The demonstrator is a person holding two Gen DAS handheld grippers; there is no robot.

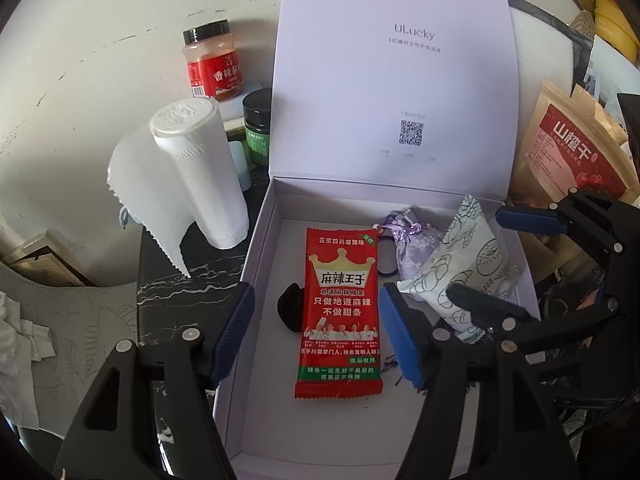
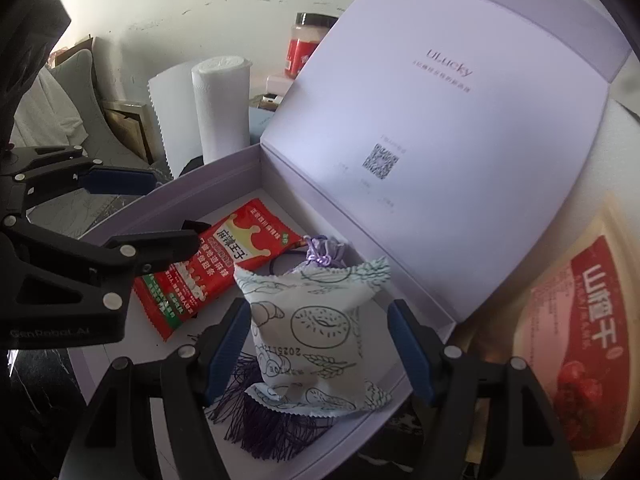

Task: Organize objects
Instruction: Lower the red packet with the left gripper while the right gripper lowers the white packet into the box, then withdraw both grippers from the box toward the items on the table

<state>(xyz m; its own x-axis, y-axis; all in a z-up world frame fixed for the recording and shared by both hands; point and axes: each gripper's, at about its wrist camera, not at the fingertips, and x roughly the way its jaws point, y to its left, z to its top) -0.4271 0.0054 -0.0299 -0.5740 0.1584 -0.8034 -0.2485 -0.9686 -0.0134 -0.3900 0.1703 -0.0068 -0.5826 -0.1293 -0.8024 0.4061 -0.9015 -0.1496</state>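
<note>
The left tongs [image 1: 316,332] stand wide over the red packet [image 1: 340,312], one blue pad on each side of it at the lower middle of the left view; neither pad presses on it, so nothing is held. The packet lies flat on the floor of the box [image 1: 256,248], and the spread jaws suggest it has been let go where it belongs. Its long axis runs up and down that frame, the crown print toward the lid [image 1: 400,80] and the green strip toward the camera.

The right tongs [image 2: 320,344] are wide too, straddling the pale packet [image 2: 312,336] at the lower middle of the right view. The left pad sits just beside the wrapper, perhaps brushing it; the right pad is clearly apart. I judge this packet also released, not gripped. It rests propped on the purple sachet [image 2: 326,256] and its tassel [image 2: 260,432], so it sits tilted, long axis running from the lower frame up toward the lid, crimped ends at top and bottom.

Outward, in the left view a black lump [image 1: 290,308] lies left of the red packet. Outside the box, a paper roll [image 1: 200,172] stands at the left, jars [image 1: 212,64] are behind it, and a brown pouch [image 1: 576,152] stands at the right edge.
</note>
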